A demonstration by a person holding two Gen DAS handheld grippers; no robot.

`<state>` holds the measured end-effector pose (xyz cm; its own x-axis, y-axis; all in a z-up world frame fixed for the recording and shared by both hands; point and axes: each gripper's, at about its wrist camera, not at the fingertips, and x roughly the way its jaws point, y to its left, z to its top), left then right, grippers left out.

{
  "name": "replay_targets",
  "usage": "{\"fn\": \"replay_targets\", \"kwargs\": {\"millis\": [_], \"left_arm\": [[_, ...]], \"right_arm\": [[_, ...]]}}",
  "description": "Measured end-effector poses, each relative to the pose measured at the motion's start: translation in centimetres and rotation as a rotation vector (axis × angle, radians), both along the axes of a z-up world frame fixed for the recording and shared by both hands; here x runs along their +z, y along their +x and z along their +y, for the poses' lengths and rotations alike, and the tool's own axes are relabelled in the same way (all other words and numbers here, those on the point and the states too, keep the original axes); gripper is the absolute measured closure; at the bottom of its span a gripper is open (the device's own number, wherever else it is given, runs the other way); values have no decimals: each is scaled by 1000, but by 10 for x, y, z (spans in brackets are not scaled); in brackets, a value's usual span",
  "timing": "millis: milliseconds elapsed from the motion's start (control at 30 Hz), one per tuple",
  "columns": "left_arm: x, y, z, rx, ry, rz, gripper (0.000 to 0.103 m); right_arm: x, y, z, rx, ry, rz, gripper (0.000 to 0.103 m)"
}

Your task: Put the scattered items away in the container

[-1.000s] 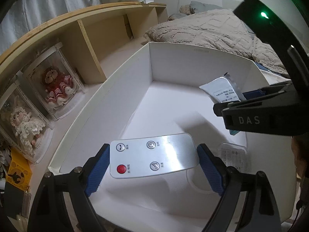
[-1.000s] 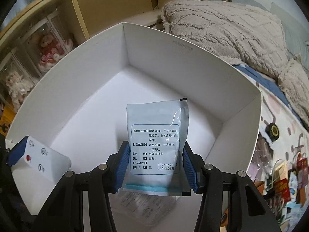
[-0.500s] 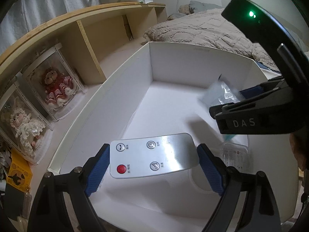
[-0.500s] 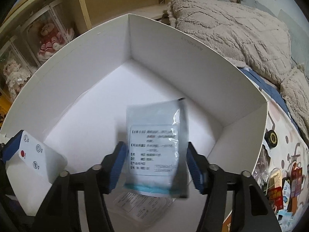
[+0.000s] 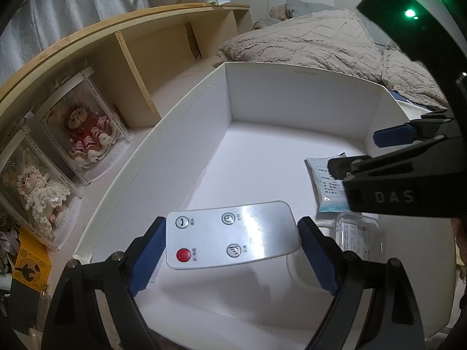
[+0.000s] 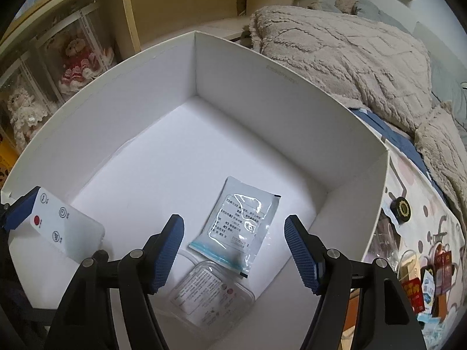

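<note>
My left gripper (image 5: 230, 255) is shut on a white remote control (image 5: 230, 237) with a red button, held above the near end of the white box (image 5: 292, 96). My right gripper (image 6: 235, 250) is open and empty above the box's right side. A pale blue sachet (image 6: 238, 223) lies flat on the box floor below it, partly over a clear plastic case (image 6: 211, 293). The sachet (image 5: 324, 183) and the case (image 5: 359, 233) also show in the left wrist view, partly hidden by the right gripper. The remote (image 6: 55, 224) shows at the left of the right wrist view.
A wooden shelf (image 5: 151, 55) with dolls in clear cases (image 5: 84, 134) runs along the box's left. A beige blanket (image 6: 350, 58) lies behind the box. Several small items, among them a black round tin (image 6: 401, 208), lie on the patterned surface to the right.
My right gripper has opened and let go of the sachet, which has dropped flat onto the box floor. My left gripper still holds the remote in place.
</note>
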<state>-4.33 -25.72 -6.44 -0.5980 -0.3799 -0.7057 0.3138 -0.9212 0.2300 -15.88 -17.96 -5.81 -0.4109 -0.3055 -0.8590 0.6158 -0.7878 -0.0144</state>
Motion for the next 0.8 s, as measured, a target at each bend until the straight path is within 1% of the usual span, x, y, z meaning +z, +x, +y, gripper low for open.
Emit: {"fn": "replay_targets", "kwargs": {"millis": [133,267,533,800], "left_arm": [[0,-1,0,-1,-2,-1,13],[-2,-2,1,-11,7,0,8],[-2,-3,5,-15,-5,-6,7],[0,-1,3,-4,7,8,7]], "right_arm": [[0,1,5,-4,-14,-4,32],[-1,4,7,-1,-15,0,32],[1,5,11,-4,-42,-2,32],[10,10,19,1,-107,14,32]]}}
